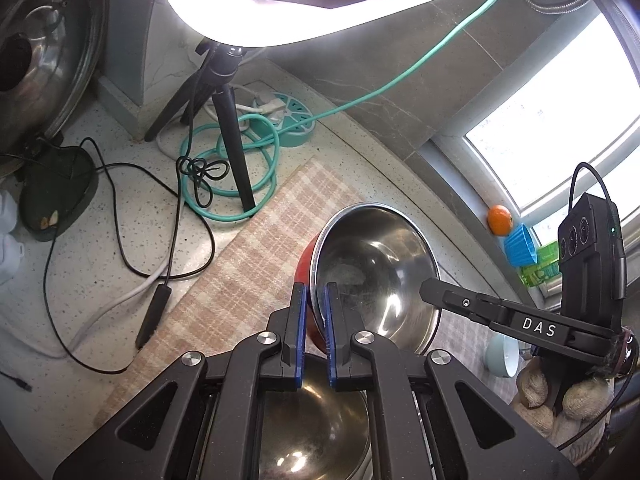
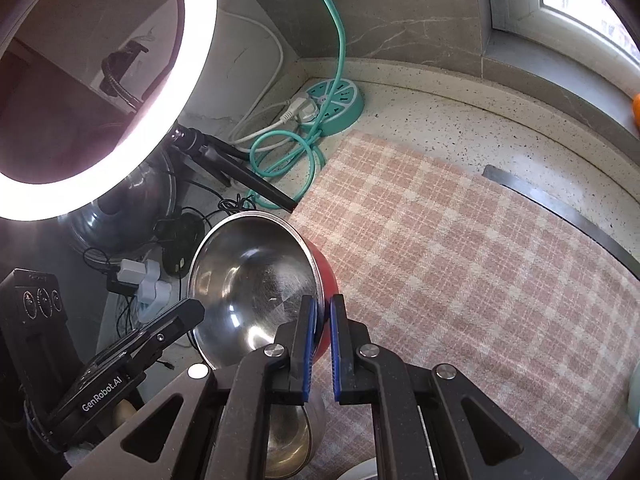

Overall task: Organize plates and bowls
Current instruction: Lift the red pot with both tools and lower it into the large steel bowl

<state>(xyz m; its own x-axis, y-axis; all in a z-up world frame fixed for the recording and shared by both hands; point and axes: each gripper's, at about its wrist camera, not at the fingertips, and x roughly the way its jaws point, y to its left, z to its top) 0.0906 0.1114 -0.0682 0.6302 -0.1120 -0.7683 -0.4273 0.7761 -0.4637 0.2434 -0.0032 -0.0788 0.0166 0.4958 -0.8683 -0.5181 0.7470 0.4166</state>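
One red-sided steel bowl (image 1: 372, 276) lifted above the plaid mat (image 2: 460, 264), left gripper (image 1: 315, 320) and right gripper (image 2: 323, 328) each clamped on its rim, second steel bowl (image 1: 316, 428) below, one pale blue bowl (image 1: 502, 354) nearby

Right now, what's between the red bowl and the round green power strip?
In the right wrist view, checked cloth, then bare speckled counter, separate the red bowl from the power strip.

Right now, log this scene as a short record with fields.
held item: red bowl with steel inside, tilted, off the cloth
left gripper: shut on the bowl's rim
right gripper: shut on the opposite rim
below: another steel bowl
surface: checked cloth on speckled counter
background: ring light, teal power strip
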